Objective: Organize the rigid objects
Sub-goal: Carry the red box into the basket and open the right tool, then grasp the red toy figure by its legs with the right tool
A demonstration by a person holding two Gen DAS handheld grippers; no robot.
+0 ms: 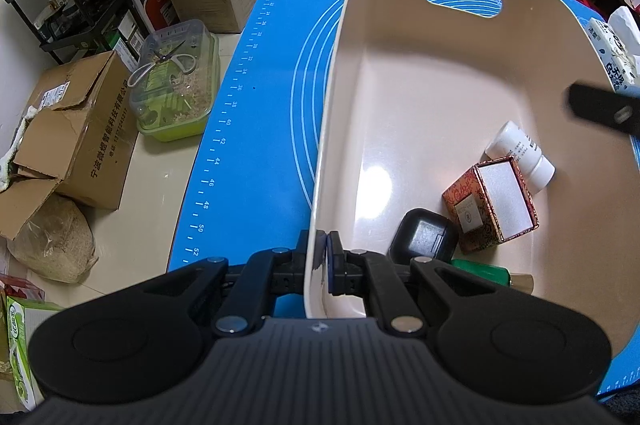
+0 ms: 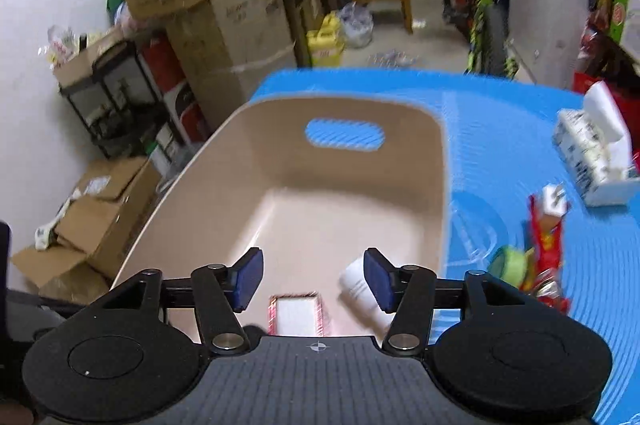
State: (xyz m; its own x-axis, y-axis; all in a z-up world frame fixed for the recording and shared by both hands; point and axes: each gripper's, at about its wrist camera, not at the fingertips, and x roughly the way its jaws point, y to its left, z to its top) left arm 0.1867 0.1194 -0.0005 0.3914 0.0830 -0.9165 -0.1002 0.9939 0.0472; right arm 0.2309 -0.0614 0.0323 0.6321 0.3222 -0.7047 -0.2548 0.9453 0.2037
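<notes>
1. Left gripper (image 1: 322, 257) jaws are clamping the near rim of the beige bin (image 1: 400, 65) on the blue mat (image 1: 256, 105).
2. Right gripper (image 2: 314, 279) jaws are hanging apart w/ nothing between, over the bin.
3. Lying inside: 1 white bottle (image 1: 520, 153), 1 patterned box (image 1: 490, 207), 1 black case (image 1: 424, 237).
4. Sitting beside bin: 1 tissue pack (image 2: 592, 161), snack packets (image 2: 546, 245).

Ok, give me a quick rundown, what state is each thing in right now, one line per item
Left tool: shut on the bin's near wall.
Right tool: open, nothing between its pads.
Beige bin: upright on the blue mat.
White bottle: lying on its side in the bin.
Patterned box: lidless in the bin, white insert showing.
Black case: closed, in the bin.
</notes>
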